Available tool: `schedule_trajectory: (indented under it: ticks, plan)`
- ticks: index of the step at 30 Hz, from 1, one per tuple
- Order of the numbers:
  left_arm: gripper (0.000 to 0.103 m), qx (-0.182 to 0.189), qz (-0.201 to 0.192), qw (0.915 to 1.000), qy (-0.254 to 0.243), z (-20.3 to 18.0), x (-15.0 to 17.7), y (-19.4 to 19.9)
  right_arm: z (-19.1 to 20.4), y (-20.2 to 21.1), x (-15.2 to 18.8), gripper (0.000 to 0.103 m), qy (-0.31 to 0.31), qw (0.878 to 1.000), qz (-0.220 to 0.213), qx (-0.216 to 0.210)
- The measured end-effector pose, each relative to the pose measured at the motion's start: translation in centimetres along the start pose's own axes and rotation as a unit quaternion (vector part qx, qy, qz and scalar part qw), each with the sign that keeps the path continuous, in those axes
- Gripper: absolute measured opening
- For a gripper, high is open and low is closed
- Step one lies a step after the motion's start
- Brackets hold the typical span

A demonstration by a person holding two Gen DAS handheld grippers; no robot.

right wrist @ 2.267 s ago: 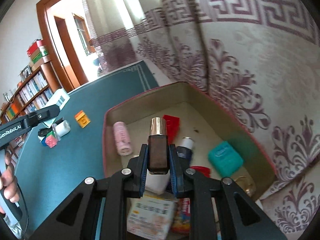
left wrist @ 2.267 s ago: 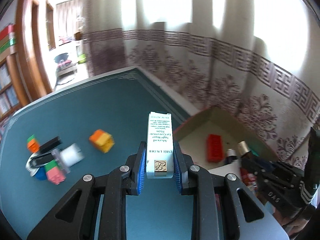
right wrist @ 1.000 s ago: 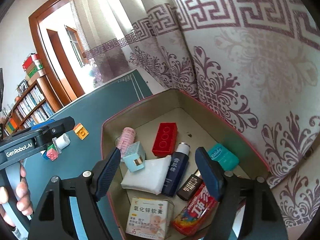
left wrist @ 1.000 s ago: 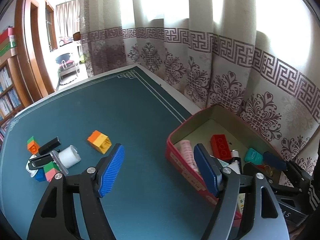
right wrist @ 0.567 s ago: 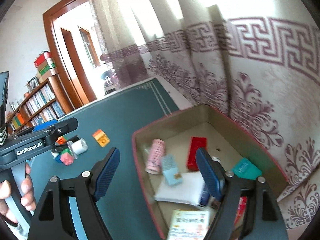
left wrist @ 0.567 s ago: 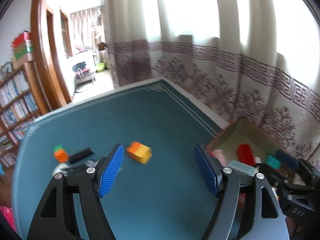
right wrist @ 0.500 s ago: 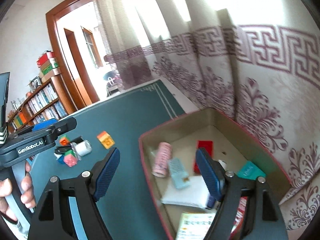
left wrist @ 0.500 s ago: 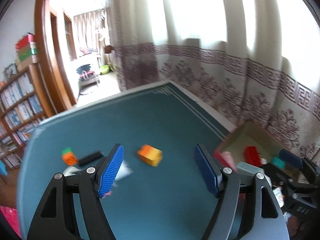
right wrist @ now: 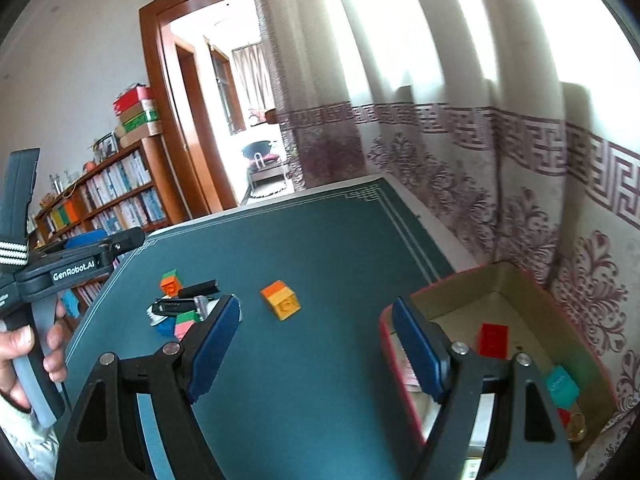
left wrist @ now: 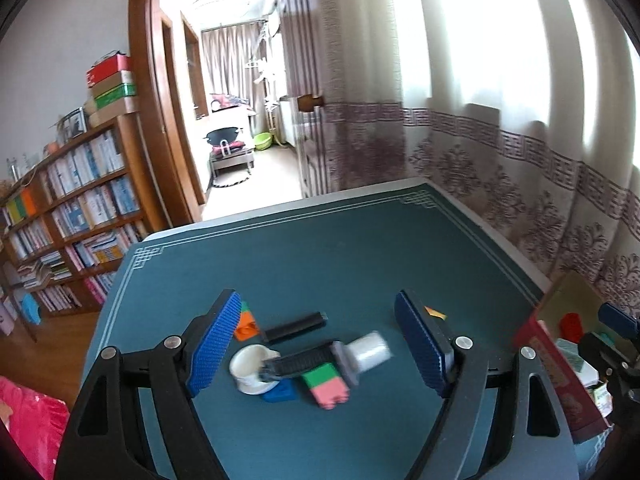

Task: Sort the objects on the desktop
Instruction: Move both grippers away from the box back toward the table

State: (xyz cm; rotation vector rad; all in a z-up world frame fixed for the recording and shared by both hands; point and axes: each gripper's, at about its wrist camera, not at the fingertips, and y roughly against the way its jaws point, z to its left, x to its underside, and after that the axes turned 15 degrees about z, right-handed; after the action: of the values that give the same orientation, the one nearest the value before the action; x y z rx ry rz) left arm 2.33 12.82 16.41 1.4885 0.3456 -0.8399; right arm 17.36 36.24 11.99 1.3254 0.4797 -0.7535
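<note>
The left gripper [left wrist: 316, 348] is seen with its jaws opening wide and nothing pressed between the pads, though a small heap of objects on the green table mat [left wrist: 320, 248] is framed between them: a white bottle [left wrist: 366, 354], a green-and-pink block [left wrist: 326, 384], a white cup [left wrist: 250, 368] and a black bar [left wrist: 294, 326]. The right gripper [right wrist: 316, 340] is likewise held wide and empty, with an orange-yellow block [right wrist: 281, 299] lying ahead of it and the red-rimmed box [right wrist: 496, 276], already partly filled, to its right. The step in hand is judged to be a reach for the next pieces. A descent over a single piece is called for, the heap being crowded and its members touching.
</note>
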Motion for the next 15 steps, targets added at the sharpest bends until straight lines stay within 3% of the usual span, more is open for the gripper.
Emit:
schedule_trajectory:
  ticks: [6, 15]
  plan:
    - [0.082, -0.015, -0.003, 0.9998, 0.013, 3.1, -1.1, -0.8, 1.8, -1.0, -0.9, 0.082, 0.011, 1.0, 0.003, -0.003]
    - [0.082, -0.005, 0.036, 0.9948, 0.095, 8.8, -1.2, -5.3, 3.5, -3.3, -1.4, 0.083, 0.018, 1.0, 0.023, -0.004]
